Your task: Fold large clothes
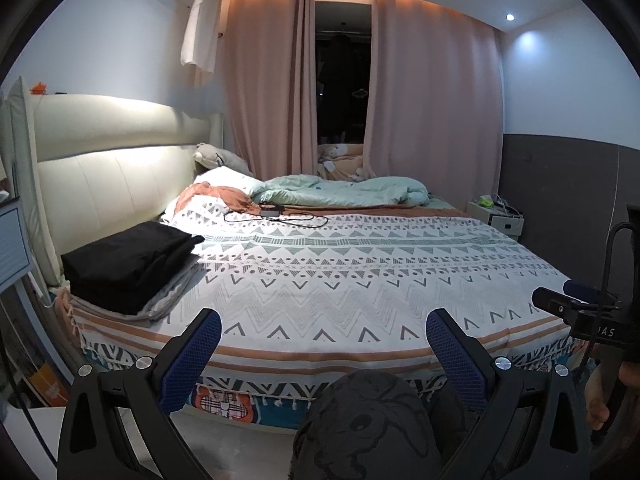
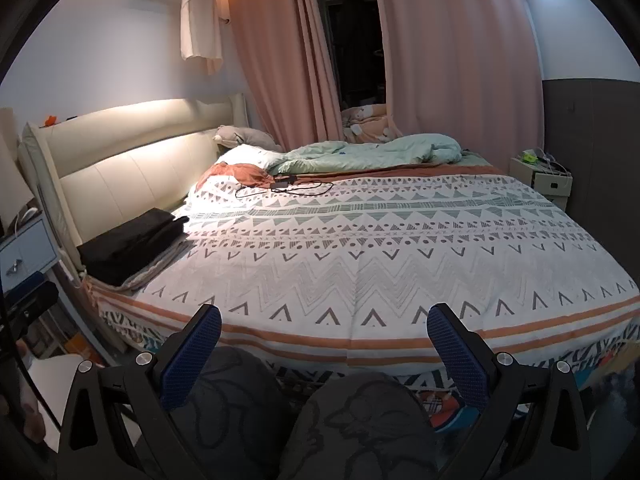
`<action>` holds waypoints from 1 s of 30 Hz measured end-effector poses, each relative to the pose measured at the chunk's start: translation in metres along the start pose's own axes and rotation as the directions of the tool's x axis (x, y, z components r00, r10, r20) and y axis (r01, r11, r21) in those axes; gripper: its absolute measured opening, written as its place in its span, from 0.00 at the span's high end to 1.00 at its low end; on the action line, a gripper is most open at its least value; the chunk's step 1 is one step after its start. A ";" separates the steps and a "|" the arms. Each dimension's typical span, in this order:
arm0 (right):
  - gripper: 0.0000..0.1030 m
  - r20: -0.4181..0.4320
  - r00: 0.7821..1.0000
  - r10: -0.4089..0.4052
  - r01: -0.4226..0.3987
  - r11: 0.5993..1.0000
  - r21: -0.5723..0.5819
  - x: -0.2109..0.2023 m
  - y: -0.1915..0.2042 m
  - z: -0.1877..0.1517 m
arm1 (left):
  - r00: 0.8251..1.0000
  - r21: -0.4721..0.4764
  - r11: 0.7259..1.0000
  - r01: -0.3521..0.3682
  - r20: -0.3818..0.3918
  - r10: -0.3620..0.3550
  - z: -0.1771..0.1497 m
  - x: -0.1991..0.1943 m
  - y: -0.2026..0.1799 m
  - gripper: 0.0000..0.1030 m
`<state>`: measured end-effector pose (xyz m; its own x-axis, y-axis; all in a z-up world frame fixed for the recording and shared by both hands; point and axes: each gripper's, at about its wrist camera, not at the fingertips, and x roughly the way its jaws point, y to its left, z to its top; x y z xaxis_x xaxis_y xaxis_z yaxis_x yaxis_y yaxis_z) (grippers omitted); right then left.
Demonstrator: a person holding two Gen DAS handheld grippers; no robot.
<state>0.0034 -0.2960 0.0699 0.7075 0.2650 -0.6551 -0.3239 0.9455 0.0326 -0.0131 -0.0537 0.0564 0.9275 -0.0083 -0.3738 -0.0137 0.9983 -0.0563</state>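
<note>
Black folded clothes (image 1: 128,266) far left — left gripper (image 1: 324,344) spread, empty.

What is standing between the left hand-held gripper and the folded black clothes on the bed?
Nothing visible. The left hand-held gripper, open, is off the bed's near edge; the folded black clothes lie ahead to its left by the headboard, with only bare patterned bedspread between.

Matt woven bedspread (image 1: 340,280), smooth leathery headboard (image 1: 120,184), textured blue fingers (image 1: 200,344)
</note>
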 end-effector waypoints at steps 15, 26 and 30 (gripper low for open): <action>0.00 -0.021 1.000 0.002 -0.002 1.000 0.010 0.004 0.003 -0.004 | 1.000 -0.036 0.999 -0.005 -0.009 0.004 -0.002 0.000 0.012 0.00; 0.00 -0.034 0.999 0.007 -0.007 1.000 0.002 0.005 0.009 -0.004 | 1.000 -0.047 0.999 -0.013 -0.007 0.013 -0.003 -0.003 0.019 0.00; 0.00 -0.036 0.999 0.008 -0.008 1.000 -0.001 0.005 0.010 -0.004 | 1.000 -0.046 0.999 -0.017 -0.006 0.017 -0.003 -0.005 0.021 0.00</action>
<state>0.0012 -0.2862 0.0640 0.6819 0.2654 -0.6816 -0.3302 0.9432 0.0368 -0.0189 -0.0328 0.0546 0.9250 0.0085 -0.3799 -0.0472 0.9946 -0.0927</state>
